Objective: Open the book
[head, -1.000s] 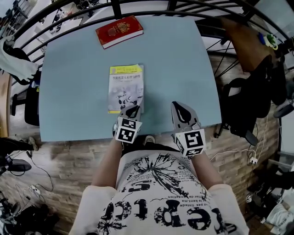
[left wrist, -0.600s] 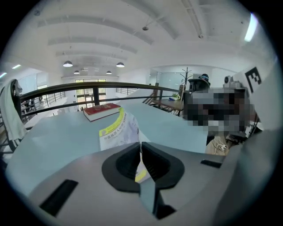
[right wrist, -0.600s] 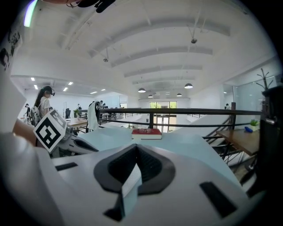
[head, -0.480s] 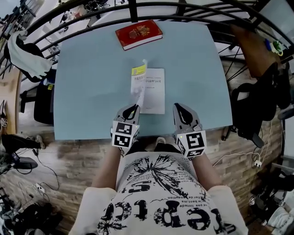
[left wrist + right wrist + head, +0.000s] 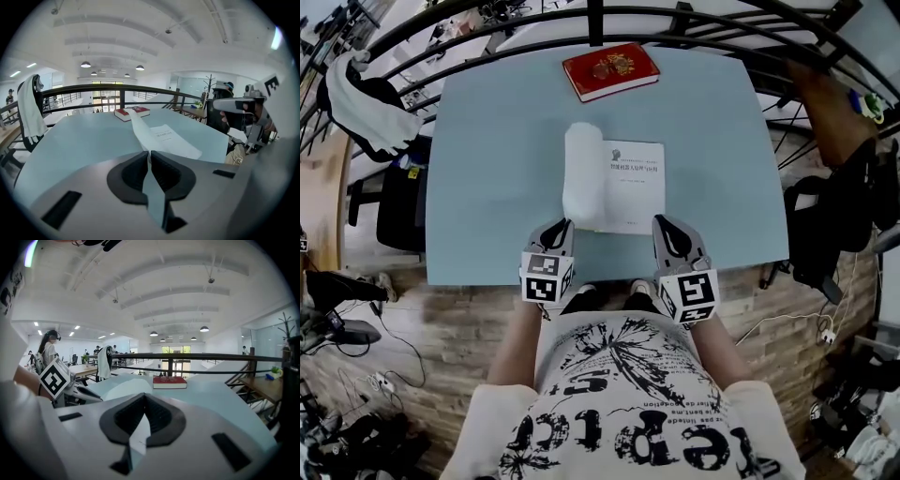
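Observation:
The book (image 5: 633, 187) lies open in the middle of the pale blue table (image 5: 487, 187), its white title page up. Its front cover (image 5: 581, 173) arches over to the left in a curl. My left gripper (image 5: 562, 225) is at the cover's near corner. In the left gripper view the cover (image 5: 138, 126) runs straight out from the tips of my left gripper (image 5: 149, 152). Its jaws pinch the edge and have just been opening a trifle. My right gripper (image 5: 664, 223) hovers at the book's near right corner. Here too my right gripper (image 5: 143, 397) is shut, holding nothing.
A red book (image 5: 611, 71) lies at the table's far edge, under a black railing (image 5: 694, 37). A white garment (image 5: 356, 94) hangs over a chair on the left. A dark bag (image 5: 834, 216) and a wooden table stand on the right.
The book was closed a second ago. The left gripper lifted the front cover upright, then swung it over to the left, baring the title page. The right gripper stayed beside the book.

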Demonstrator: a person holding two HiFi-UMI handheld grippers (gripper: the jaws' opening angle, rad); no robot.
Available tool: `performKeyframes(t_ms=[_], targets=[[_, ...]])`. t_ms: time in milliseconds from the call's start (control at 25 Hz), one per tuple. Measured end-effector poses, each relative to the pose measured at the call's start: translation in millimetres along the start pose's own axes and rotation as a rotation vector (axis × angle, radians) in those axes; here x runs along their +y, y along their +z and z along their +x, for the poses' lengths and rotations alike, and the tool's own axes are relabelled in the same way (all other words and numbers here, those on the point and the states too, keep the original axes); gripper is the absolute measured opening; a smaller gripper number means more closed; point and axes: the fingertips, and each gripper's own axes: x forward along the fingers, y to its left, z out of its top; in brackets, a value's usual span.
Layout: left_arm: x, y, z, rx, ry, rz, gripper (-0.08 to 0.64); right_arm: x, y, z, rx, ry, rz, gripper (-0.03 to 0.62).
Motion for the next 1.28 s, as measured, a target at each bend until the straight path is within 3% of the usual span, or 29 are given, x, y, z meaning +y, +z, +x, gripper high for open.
performKeyframes(t_ms=[320,520,720,1000,1120,1200,1280], targets=[[51.9,-39.2,5.9,0.073,0.040,-0.062,0.043,26.0,0.6,26.8,0.015,-0.002,0.003,0.011],[83.4,-68.5,14.0,0.130,0.055,-0.142,0.046,44.0,1.0,38.1,0.018,-0.008,0.004,0.011],[100.3,-89.4,26.3,0.177,0.017,-0.220,0.046,63.1,2.2,42.1,0.015,-0.015,0.003,0.011],[99.2,-106.3,43.4,0.252,-0.015,-0.193,0.054,74.1,-4.0,38.8,0.031,-0.030,-0.002,0.011],[97.9,-104.2,40.9,0.253,-0.020,-0.223,0.088,73.5,-3.5,36.8,0.034,-0.029,-0.002,0.011],[101.2,-101.6,36.0,0.236,0.005,-0.249,0.155,72.4,-1.4,36.7,0.033,-0.019,-0.006,0.011],[105.3,-96.4,28.2,0.205,0.041,-0.273,0.156,70.4,2.4,35.1,0.022,-0.007,-0.014,0.011]])
